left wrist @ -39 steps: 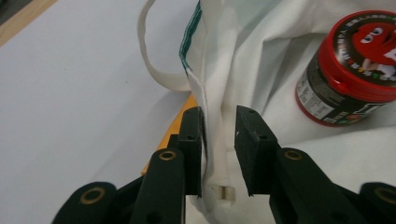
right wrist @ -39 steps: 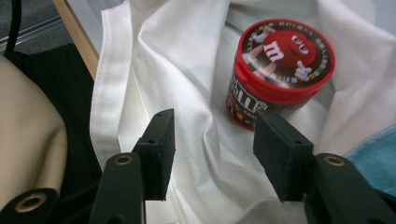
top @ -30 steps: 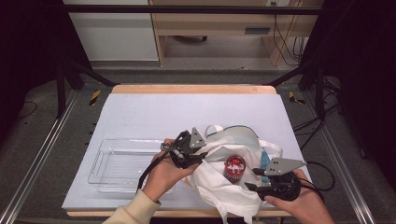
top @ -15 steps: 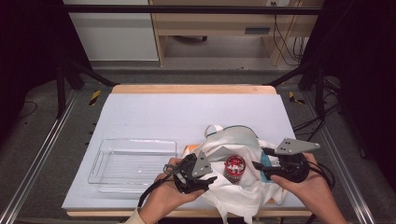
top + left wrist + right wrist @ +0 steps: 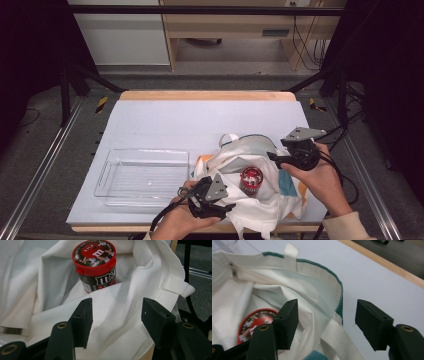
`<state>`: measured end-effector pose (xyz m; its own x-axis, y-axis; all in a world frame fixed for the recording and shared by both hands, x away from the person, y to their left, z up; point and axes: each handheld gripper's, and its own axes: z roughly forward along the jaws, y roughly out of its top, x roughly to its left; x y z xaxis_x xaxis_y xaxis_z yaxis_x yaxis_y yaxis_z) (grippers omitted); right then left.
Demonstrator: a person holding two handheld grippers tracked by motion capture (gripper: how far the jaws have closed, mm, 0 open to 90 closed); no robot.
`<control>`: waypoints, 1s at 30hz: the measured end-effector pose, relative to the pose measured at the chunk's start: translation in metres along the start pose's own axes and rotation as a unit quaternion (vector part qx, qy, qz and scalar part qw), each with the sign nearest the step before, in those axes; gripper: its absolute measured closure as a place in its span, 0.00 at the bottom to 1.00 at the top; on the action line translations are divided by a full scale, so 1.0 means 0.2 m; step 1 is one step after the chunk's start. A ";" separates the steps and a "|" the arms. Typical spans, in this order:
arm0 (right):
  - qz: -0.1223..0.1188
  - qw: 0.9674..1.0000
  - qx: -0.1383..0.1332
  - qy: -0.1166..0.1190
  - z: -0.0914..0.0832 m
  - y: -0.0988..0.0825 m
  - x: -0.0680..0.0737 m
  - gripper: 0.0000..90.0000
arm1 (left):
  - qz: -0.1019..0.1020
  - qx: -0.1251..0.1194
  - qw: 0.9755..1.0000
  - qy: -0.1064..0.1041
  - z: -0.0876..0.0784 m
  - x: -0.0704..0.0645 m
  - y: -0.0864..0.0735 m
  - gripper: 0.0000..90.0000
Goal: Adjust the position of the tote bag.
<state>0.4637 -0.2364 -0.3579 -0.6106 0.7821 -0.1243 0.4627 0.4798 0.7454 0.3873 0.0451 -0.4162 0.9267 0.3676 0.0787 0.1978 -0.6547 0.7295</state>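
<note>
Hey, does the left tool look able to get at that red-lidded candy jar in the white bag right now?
Probably yes. The left tool is open and aimed at the red-lidded candy jar, whose lid and upper body stand exposed. A fold of the white cloth bag covers its base, so a grip would have to be high.

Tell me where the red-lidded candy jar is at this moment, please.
In the high view the candy jar stands inside the open white tote bag, near the table's front edge, between the left gripper and the right gripper.

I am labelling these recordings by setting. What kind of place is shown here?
Probably a lab or workshop recording station: a white-topped table inside a dark metal frame, loose cables by the back wall, and a person's hands holding the left gripper and right gripper.
</note>
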 end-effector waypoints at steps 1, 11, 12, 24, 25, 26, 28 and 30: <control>-0.001 1.000 0.007 -0.002 0.02 0.00 -0.01 0.42 | 0.000 0.000 1.000 -0.003 0.01 0.00 0.00 0.47; 0.015 0.999 0.037 0.000 0.09 -0.08 -0.06 0.56 | 0.010 0.027 0.999 -0.020 0.12 -0.02 -0.03 0.54; 0.014 0.999 0.038 0.001 0.09 -0.09 -0.06 0.57 | 0.010 0.029 0.999 -0.016 0.12 -0.02 -0.03 0.55; -0.004 0.999 0.054 0.003 0.03 -0.18 -0.04 0.89 | 0.000 0.040 0.999 -0.012 0.14 -0.03 -0.06 0.91; -0.004 0.999 0.053 0.001 0.03 -0.19 -0.04 0.90 | 0.000 0.041 0.999 -0.012 0.14 -0.03 -0.06 0.93; -0.004 0.999 0.055 0.002 0.03 -0.21 -0.04 0.91 | 0.004 0.042 0.999 -0.011 0.14 -0.04 -0.07 0.95; -0.002 0.998 0.058 0.000 0.02 -0.23 -0.06 0.91 | 0.011 0.047 0.999 -0.004 0.14 -0.05 -0.07 0.97; 0.005 0.998 0.065 0.003 0.02 -0.26 -0.07 0.92 | 0.015 0.047 0.999 -0.004 0.14 -0.06 -0.08 0.98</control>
<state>0.4509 -0.2716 -0.3966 -0.6094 0.7848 -0.1128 0.5483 0.5200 0.6550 0.3821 0.0326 -0.4467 0.9349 0.3425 0.0935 0.1996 -0.7249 0.6593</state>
